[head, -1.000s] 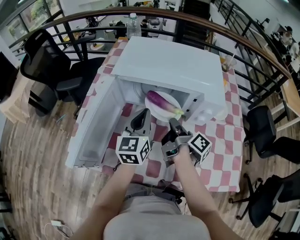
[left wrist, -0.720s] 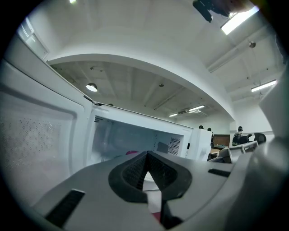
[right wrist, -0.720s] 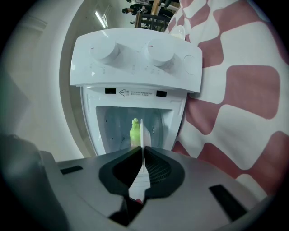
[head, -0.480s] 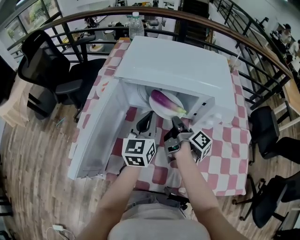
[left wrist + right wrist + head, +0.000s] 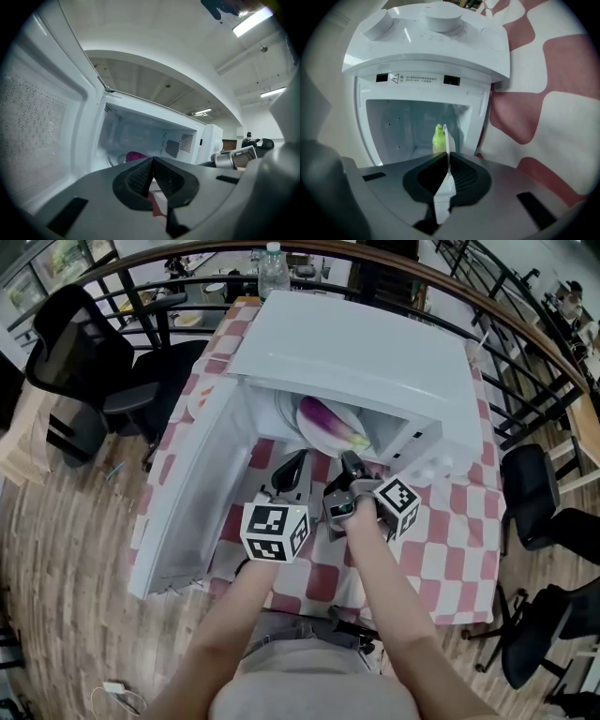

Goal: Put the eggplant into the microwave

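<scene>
My right claw (image 5: 349, 465) is clamped on the near rim of the plate (image 5: 317, 439), which shows edge-on between its 2 jaws. The eggplant (image 5: 330, 424) lies on that plate in the mouth of the open microwave (image 5: 366, 362), green stem toward me. My left claw (image 5: 291, 467) is closed with nothing in it, just beside the right claw, facing the cavity. The door (image 5: 187, 493) stands open at left. A checked cloth (image 5: 441, 549) covers the table.
</scene>
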Available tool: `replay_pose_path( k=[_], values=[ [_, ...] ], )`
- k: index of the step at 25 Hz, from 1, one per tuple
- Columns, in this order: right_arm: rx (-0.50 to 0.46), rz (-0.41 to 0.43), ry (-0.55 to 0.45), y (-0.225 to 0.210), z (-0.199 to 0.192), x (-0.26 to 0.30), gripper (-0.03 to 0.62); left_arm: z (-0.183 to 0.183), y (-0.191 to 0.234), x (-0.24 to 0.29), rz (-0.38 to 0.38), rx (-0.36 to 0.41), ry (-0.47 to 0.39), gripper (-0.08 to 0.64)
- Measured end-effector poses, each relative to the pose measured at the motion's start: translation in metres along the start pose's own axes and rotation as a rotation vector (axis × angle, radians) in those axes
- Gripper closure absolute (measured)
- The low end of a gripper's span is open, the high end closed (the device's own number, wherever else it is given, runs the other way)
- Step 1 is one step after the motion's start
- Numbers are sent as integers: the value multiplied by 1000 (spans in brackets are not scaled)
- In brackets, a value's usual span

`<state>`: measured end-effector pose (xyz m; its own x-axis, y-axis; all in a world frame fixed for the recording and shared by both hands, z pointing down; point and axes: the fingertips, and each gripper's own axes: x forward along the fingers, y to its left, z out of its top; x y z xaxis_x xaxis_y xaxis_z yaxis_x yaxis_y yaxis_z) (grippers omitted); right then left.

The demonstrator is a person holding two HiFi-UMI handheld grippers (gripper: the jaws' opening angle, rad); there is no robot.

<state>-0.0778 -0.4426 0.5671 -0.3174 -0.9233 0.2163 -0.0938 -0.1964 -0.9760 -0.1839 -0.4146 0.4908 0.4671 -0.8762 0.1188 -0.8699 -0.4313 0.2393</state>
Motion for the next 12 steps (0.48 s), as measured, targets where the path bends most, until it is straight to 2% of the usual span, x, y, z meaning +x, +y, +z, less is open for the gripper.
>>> replay_pose_path(
  k=[6, 12],
  values=[
    [7, -18, -37, -2, 5, 12, 557, -5, 2, 2, -20, -10, 23, 555],
    [-68, -53, -31, 2, 9, 21, 557, -8, 2, 4, -39, -22, 40, 555]
  ],
)
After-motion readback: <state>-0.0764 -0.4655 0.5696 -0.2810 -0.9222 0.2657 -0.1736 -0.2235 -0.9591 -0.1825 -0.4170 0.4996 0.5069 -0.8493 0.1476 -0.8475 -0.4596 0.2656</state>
